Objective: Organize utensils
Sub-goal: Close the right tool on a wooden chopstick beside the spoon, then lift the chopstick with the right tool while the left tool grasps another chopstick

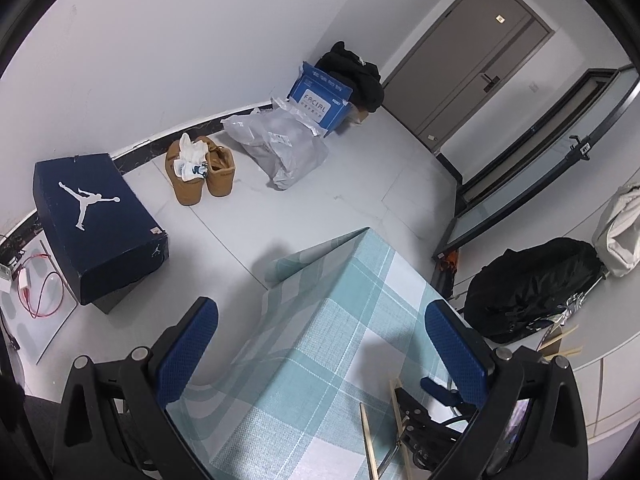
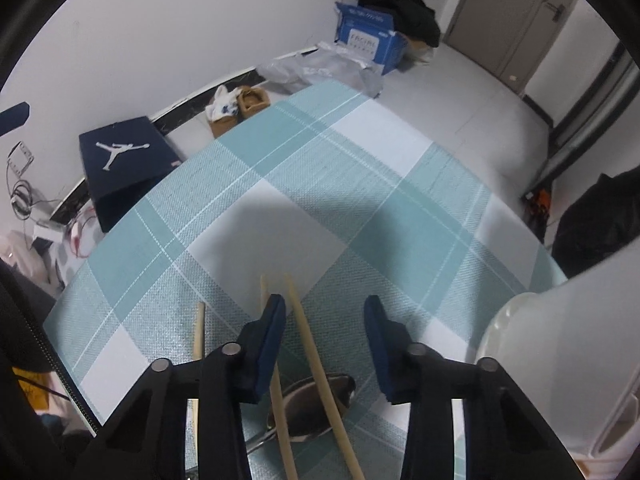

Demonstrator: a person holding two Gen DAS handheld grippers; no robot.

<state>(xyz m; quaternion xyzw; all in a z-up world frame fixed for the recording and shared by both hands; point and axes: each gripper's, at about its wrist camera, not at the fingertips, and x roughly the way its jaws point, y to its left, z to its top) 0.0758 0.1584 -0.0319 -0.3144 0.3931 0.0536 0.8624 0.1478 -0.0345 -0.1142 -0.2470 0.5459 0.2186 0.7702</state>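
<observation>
- The right gripper [image 2: 325,322] hangs low over the table's checked tablecloth [image 2: 320,184], its blue-padded fingers [image 2: 270,344] spread wide with nothing between them.
- Three wooden chopsticks lie on the cloth under and beside it. The right chopstick [image 2: 316,364] runs up between the fingers, crossing the bowl of a metal spoon [image 2: 316,404].
- The middle chopstick [image 2: 276,400] passes under the left finger and over the spoon's near edge; it lies close beside the right one, the two spreading slightly toward the camera.
- The left chopstick [image 2: 198,336] lies apart from the pair, outside the left finger, partly hidden by the gripper's black frame.
- The spoon sits beneath the gripper, its handle running toward the lower left; its bowl looks dark and shiny, perhaps only reflecting the gripper.
- A white container [image 2: 560,360] stands at the right edge of the table, just beside the right finger's linkage.
- The left gripper [image 1: 322,348] is held over the far corner of the table, its jaws wide apart and holding nothing.
- In the left wrist view two chopsticks [image 1: 370,440] show at the bottom, next to the other gripper's black frame.
- On the floor beyond: a navy shoebox [image 1: 100,220], tan shoes [image 1: 200,172], a grey plastic bag [image 1: 280,144] and a blue carton [image 1: 320,96]. A black bag [image 1: 528,288] lies to the right.
</observation>
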